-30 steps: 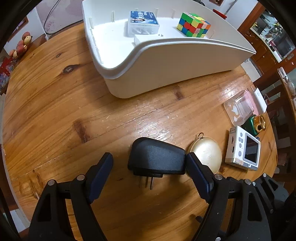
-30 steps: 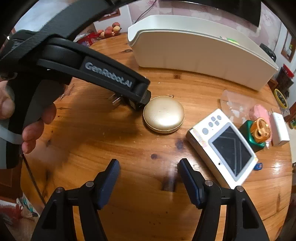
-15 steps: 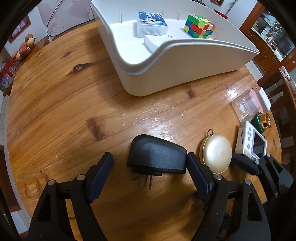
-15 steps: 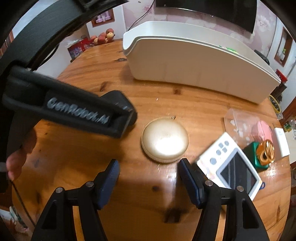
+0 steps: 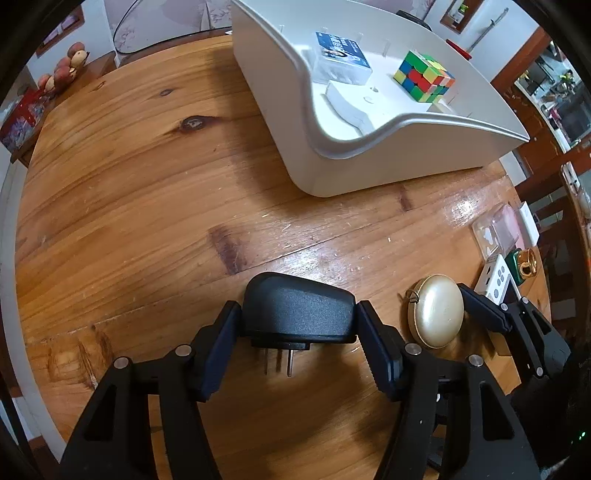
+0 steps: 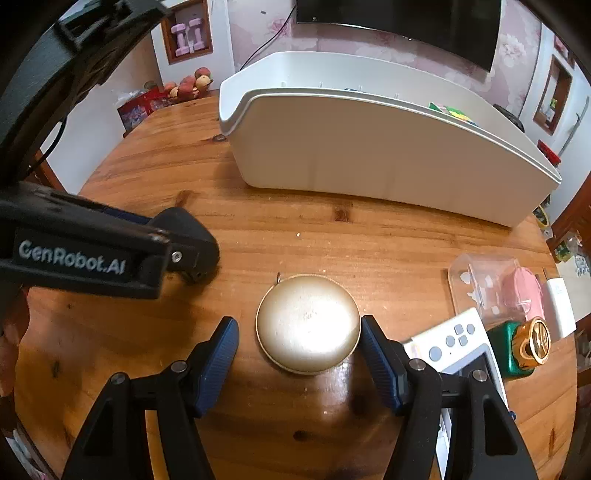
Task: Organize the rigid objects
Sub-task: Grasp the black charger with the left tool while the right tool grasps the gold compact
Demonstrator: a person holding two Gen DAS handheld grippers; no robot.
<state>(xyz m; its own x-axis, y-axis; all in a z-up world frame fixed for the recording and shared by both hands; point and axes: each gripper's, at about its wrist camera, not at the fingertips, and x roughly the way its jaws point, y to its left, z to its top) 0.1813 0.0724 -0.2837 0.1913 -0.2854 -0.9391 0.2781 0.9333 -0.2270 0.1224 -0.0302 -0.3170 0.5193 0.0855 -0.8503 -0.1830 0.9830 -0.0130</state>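
We work on a round wooden table (image 5: pixel 155 206); a wall television (image 6: pixel 399 22) hangs at 12 o'clock. The white storage bin (image 5: pixel 388 158) sits toward 1 o'clock, with bare wood from 9 to 11 o'clock. The left gripper (image 5: pixel 298 334) clamps the matte black power adapter (image 5: pixel 297 310), prongs toward us. The right gripper (image 6: pixel 300 349) stands open around the gold round case (image 6: pixel 308 323); its right finger touches the rim.

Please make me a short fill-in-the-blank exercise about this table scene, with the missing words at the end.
1. The left tongs are shut on the black ____.
2. The right tongs stand open around the round ____ case.
3. The coloured puzzle cube lies inside the white ____.

Missing words: charger; gold; bin
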